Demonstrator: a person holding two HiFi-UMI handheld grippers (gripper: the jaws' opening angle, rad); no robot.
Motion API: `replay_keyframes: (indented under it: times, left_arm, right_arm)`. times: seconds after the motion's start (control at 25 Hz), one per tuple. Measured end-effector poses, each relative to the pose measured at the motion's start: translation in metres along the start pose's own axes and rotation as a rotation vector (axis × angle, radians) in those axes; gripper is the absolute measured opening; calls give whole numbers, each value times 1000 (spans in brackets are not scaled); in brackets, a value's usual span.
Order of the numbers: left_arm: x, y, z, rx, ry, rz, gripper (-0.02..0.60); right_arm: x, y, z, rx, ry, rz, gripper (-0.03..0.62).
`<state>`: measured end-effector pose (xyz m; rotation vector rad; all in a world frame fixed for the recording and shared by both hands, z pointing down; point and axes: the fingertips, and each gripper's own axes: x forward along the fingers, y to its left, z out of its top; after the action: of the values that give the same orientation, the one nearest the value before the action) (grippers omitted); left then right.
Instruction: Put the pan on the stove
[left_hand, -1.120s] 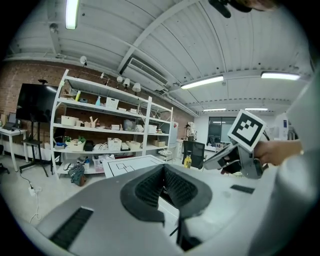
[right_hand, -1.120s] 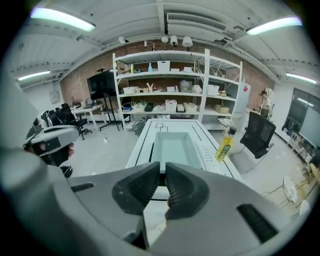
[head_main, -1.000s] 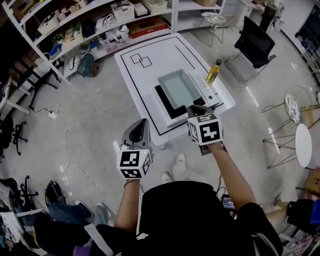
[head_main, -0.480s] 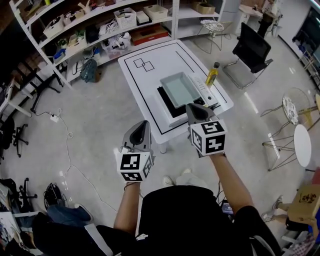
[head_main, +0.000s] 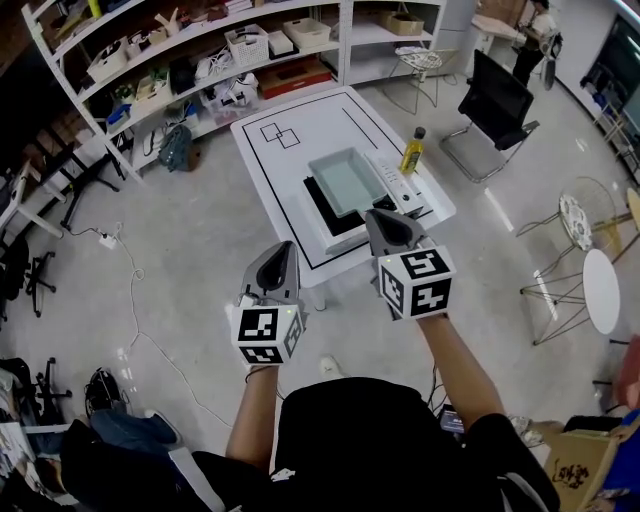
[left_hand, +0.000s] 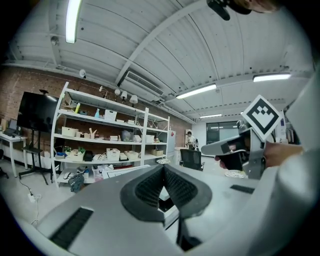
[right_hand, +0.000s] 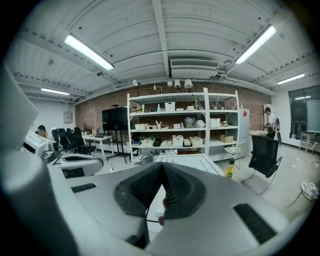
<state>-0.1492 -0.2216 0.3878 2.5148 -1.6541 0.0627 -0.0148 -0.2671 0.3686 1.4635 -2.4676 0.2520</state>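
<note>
A pale grey rectangular pan (head_main: 345, 180) lies on a black stove plate (head_main: 322, 213) on the white table (head_main: 290, 110). A white control strip (head_main: 395, 178) runs along the pan's right side. Both grippers hang in the air in front of the table's near edge, well short of the pan. My left gripper (head_main: 280, 250) (left_hand: 164, 167) is shut with nothing between its pads. My right gripper (head_main: 378, 216) (right_hand: 162, 165) is also shut and empty, and it points toward the table's near right corner. In the right gripper view the table (right_hand: 192, 161) lies ahead.
A yellow bottle (head_main: 411, 151) (right_hand: 230, 170) stands at the table's right edge. A black chair (head_main: 498, 100) and wire stools (head_main: 580, 215) stand to the right. Loaded shelves (head_main: 200, 55) line the back wall. Cables (head_main: 130, 270) trail over the floor at left.
Both grippers have risen toward the head camera, the right one more, so its marker cube looks larger. The table now sits a little higher in the picture.
</note>
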Motion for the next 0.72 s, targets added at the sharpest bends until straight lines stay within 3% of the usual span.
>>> replay_keyframes:
  times: [0.72]
  left_arm:
    - [-50,-105,0,6,-9,30,11]
  right_arm:
    - [-107,-21,-16,-12,-89,49,2]
